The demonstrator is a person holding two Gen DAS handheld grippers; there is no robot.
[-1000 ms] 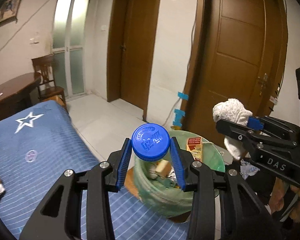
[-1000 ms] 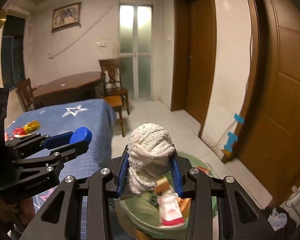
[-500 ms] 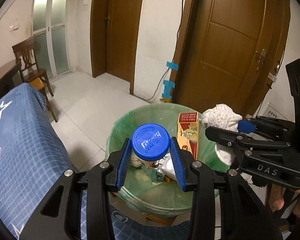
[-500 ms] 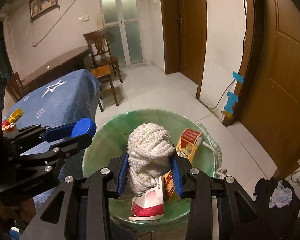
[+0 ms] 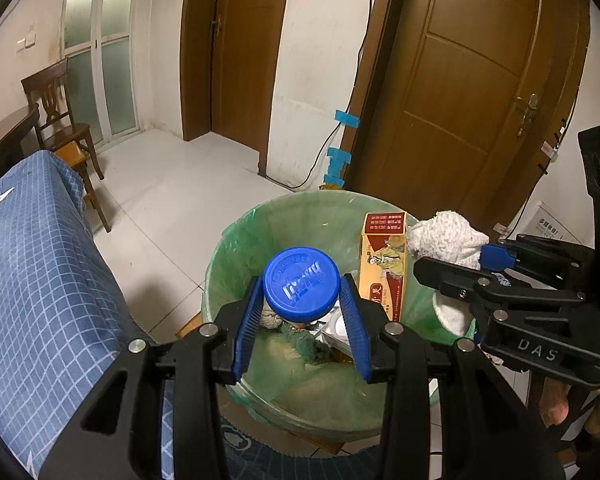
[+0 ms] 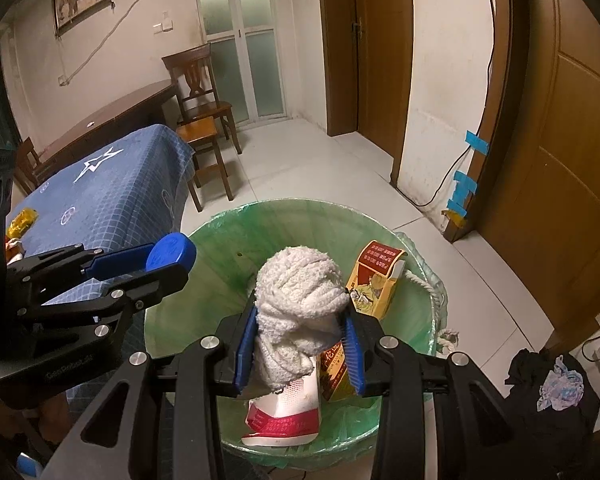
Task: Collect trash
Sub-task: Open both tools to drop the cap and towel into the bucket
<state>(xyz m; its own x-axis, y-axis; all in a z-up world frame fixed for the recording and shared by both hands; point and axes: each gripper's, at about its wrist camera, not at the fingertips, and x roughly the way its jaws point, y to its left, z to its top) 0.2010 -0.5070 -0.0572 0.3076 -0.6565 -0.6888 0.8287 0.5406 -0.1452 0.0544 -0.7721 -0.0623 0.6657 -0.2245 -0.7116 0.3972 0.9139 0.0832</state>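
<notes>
Both tongs sit over the round green-bagged trash bin point(image 5: 236, 240), ready to drop. Left tongs point(image 5: 302, 312) are clamped partway on a round blue plastic lid point(image 5: 300, 284); right tongs point(image 6: 300, 340) pinch a crumpled white terry cloth wad point(image 6: 300, 300), w/ both items above the bin opening, not yet let go.

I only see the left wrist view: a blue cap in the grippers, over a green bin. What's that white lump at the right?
Observer: A balled white cloth, clamped in the right gripper over the bin.
Operator: Anything under it?
Observer: A red-and-white packet lying in the bin.
Operator: Any trash left outside?
Observer: Yes, wrappers on the blue bedspread.
</notes>
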